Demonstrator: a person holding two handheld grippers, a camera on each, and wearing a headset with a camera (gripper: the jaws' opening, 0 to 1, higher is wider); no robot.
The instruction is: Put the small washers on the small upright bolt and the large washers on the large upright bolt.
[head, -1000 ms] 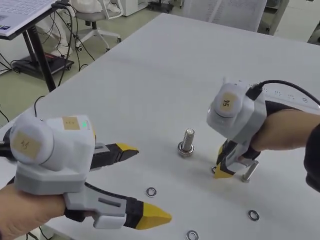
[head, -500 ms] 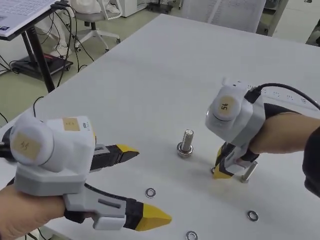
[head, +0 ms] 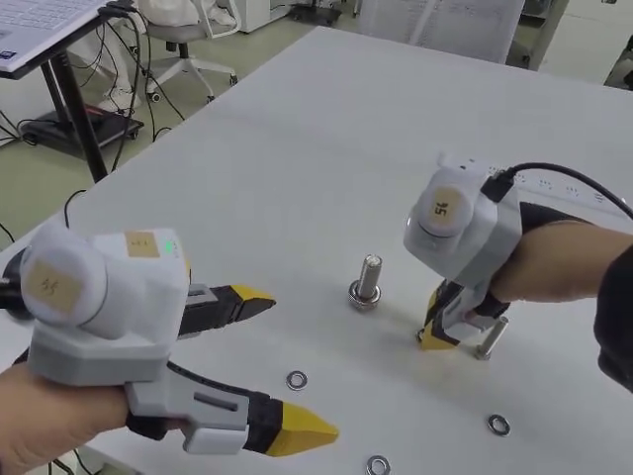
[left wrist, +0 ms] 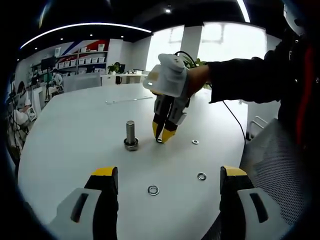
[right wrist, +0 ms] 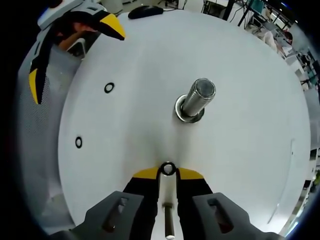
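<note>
Right gripper [head: 433, 338] clenches a small washer [right wrist: 168, 168] flat beside the upright large bolt [head: 367, 282].

Upper left, a black-legged desk [head: 77, 99] and office chair [head: 188, 45] stand on pale green floor [head: 40, 198] beside the white worktop [head: 316, 139].
</note>
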